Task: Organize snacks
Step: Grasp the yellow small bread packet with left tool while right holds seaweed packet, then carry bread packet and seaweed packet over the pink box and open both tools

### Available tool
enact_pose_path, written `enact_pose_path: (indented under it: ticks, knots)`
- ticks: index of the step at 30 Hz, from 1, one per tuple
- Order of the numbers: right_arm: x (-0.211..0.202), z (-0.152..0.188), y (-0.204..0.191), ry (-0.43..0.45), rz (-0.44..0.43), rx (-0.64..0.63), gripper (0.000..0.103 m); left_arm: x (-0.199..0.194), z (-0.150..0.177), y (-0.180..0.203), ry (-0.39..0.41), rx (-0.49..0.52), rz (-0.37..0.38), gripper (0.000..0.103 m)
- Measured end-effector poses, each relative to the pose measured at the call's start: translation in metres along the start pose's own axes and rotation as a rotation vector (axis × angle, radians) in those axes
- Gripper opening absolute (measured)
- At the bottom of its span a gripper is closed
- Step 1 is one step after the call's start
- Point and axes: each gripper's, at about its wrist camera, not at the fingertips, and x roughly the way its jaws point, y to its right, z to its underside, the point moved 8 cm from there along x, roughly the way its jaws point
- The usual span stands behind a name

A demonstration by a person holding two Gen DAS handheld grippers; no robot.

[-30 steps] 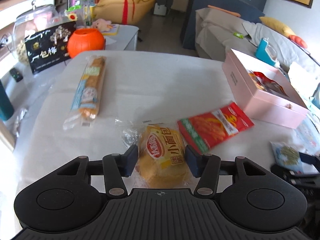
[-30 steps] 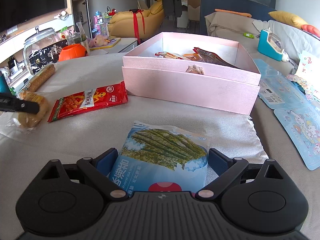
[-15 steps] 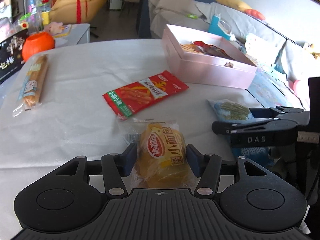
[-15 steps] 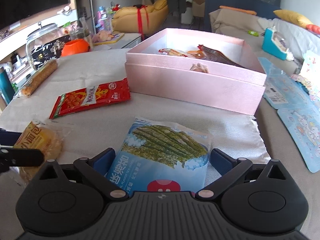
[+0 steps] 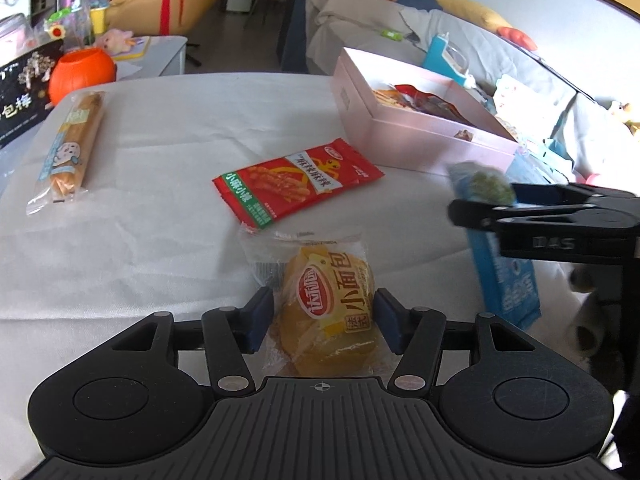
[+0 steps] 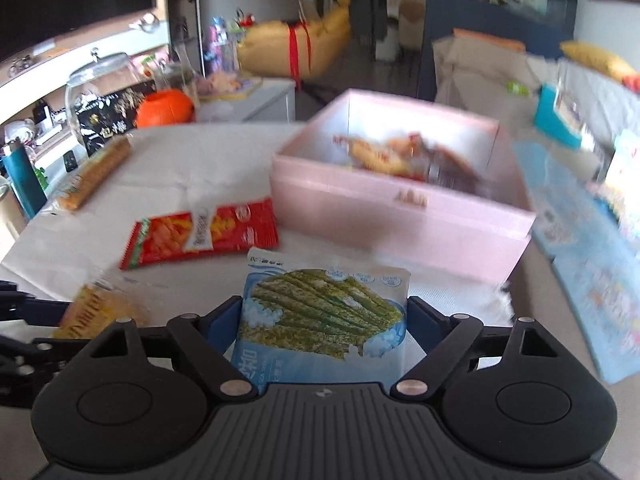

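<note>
My left gripper (image 5: 322, 318) is shut on a yellow bread packet (image 5: 330, 304) and holds it just above the white tablecloth. My right gripper (image 6: 324, 322) is shut on a blue seaweed snack bag (image 6: 324, 312), lifted off the table; it also shows in the left wrist view (image 5: 502, 280). An open pink box (image 6: 400, 216) with several snacks inside stands ahead of the right gripper, also in the left wrist view (image 5: 404, 136). A red snack packet (image 5: 298, 182) lies flat between both grippers and the box. A long bread stick packet (image 5: 72, 144) lies at the far left.
An orange pumpkin pot (image 5: 82, 74), a black box (image 5: 20, 96) and a glass jar (image 6: 100, 84) stand beyond the table's far left edge. Blue printed sheets (image 6: 588, 248) lie right of the pink box. A sofa (image 5: 500, 52) is behind it.
My right gripper has closed on the seaweed bag and lifted it off the table, moving toward the pink box. My left gripper has swung back left with the bread packet.
</note>
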Motion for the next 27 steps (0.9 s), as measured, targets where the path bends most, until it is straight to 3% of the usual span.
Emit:
enact_pose_path:
  ticks: [8,14,19,27]
  knots:
    - [-0.029,0.000,0.020,0.034,0.007,0.024,0.086,0.002,-0.003,0.002,-0.011,0.001,-0.009,0.062]
    - [-0.039,0.002,0.022,0.055,0.011,0.024,0.086,0.020,-0.013,0.002,-0.041,0.014,-0.033,0.068]
    - [-0.057,-0.005,0.021,0.110,0.000,0.016,0.086,0.014,-0.018,0.006,-0.017,0.017,-0.026,0.058]
    - [-0.089,-0.031,0.040,0.219,0.023,0.036,0.084,-0.018,-0.042,0.030,0.082,0.081,-0.015,0.057]
